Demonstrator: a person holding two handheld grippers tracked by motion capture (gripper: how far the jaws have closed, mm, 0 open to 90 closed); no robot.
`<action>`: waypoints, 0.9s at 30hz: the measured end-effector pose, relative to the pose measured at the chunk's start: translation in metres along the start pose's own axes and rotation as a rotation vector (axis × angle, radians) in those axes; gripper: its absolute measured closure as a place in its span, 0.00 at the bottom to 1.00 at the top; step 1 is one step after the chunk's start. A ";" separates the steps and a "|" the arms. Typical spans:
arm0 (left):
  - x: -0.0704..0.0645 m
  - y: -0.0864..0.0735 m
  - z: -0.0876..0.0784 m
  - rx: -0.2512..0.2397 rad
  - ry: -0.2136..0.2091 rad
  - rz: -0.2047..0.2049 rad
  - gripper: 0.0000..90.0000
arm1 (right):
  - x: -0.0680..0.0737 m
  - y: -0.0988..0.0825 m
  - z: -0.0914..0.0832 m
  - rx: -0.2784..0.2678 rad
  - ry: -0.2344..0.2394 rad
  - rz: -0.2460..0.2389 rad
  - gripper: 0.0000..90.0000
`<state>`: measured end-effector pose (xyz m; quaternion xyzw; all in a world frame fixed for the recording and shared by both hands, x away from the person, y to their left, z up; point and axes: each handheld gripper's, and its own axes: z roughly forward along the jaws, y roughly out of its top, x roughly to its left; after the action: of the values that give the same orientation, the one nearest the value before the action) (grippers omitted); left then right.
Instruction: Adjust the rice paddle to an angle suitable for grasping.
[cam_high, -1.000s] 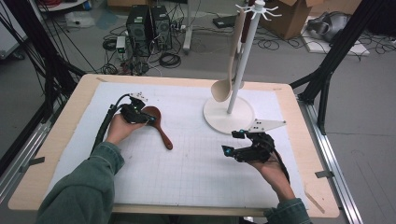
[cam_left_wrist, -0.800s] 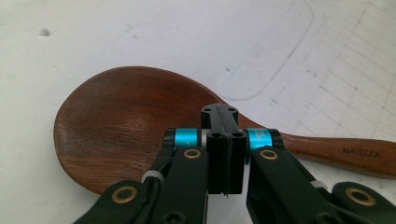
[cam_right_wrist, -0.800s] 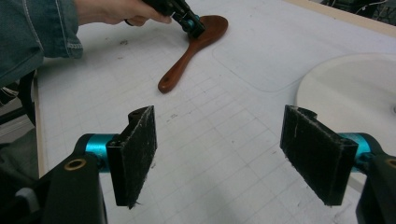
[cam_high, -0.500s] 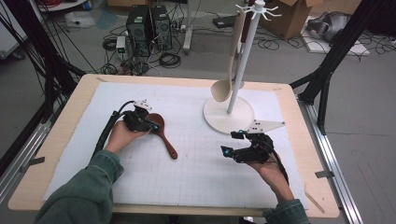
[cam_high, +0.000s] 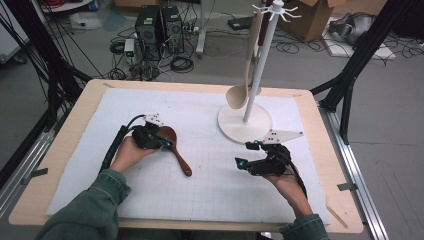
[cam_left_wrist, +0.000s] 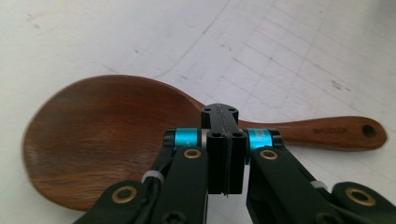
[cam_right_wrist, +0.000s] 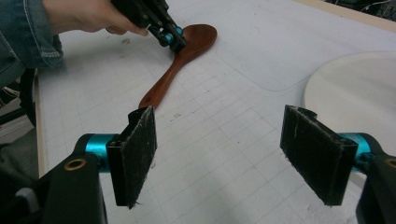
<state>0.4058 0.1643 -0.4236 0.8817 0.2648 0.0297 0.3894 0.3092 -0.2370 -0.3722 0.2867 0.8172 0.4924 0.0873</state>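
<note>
Left tongs (cam_high: 167, 143) at left centre of high view, jaws pressed together, tips at edge of dark wooden spoon (cam_high: 175, 150); grip on it unclear. Spoon flat on white mat (cam_high: 200, 200) of bench (cam_high: 65, 150), handle toward lower right. Right tongs (cam_high: 245, 155) at lower right, jaws apart, nothing between. Pale spoon (cam_high: 240, 92) hanging on white stand (cam_high: 262, 60), upper right.

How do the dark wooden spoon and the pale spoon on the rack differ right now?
The dark spoon is reddish brown and lies flat on the white mat; the pale spoon is light tan and hangs bowl-down from the white rack. The left claw, shut, sits at the dark spoon's bowl; no claw is near the pale spoon. Both look wooden, with broad bowls.
</note>
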 end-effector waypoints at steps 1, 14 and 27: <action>-0.001 -0.001 0.000 0.000 0.000 -0.001 1.00 | 0.000 0.000 0.000 0.001 0.001 0.002 0.29; 0.000 0.022 0.016 -0.020 0.017 0.047 1.00 | 0.000 0.000 0.003 0.012 0.006 -0.002 0.29; 0.010 0.027 0.036 0.068 0.035 0.048 1.00 | -0.001 0.000 0.003 0.007 0.014 0.001 0.29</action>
<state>0.4355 0.1300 -0.4310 0.8999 0.2511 0.0457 0.3538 0.3118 -0.2353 -0.3741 0.2837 0.8194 0.4917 0.0803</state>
